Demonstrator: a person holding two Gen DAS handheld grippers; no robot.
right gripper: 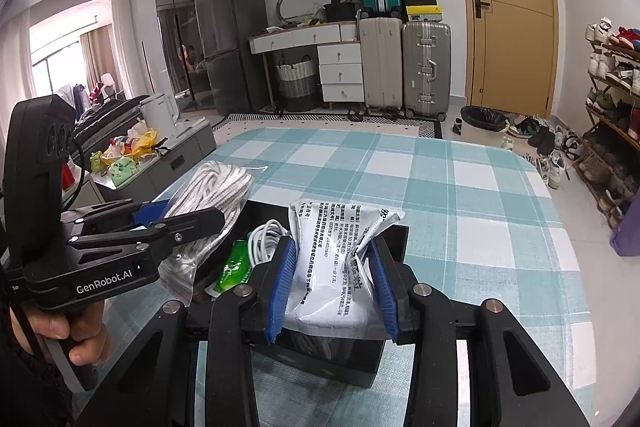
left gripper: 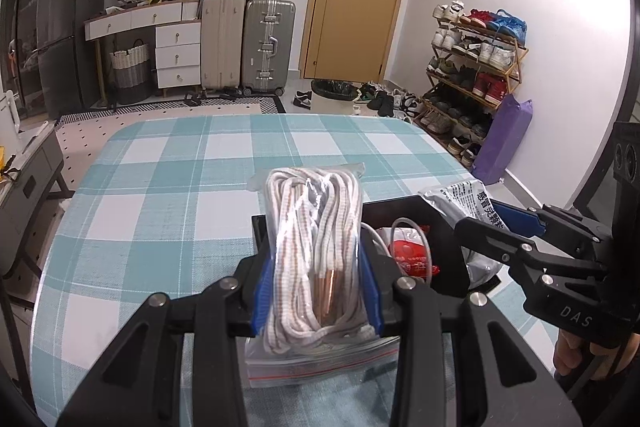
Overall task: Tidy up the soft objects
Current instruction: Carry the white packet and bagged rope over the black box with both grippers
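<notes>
My left gripper (left gripper: pixel 316 291) is shut on a clear zip bag of white cord (left gripper: pixel 316 251), holding it just above the left side of a black box (left gripper: pixel 416 207). The same bag of cord (right gripper: pixel 216 195) and the left gripper (right gripper: pixel 176 215) show at the left of the right wrist view. My right gripper (right gripper: pixel 334 291) is shut on a white printed pouch (right gripper: pixel 340 259) over the black box (right gripper: pixel 340 359); that pouch (left gripper: pixel 468 203) and gripper (left gripper: pixel 492 223) appear at the right of the left wrist view. Inside the box lie a white cable (right gripper: pixel 264 235), a green packet (right gripper: pixel 234 267) and a red packet (left gripper: pixel 412 255).
The box stands on a table with a teal-and-white checked cloth (left gripper: pixel 180 187), whose far half is bare cloth (right gripper: pixel 460 187). A grey bench with clutter (right gripper: pixel 132 155) is left of the table; a shoe rack (left gripper: pixel 472 67) and a purple bag (left gripper: pixel 504 143) are right.
</notes>
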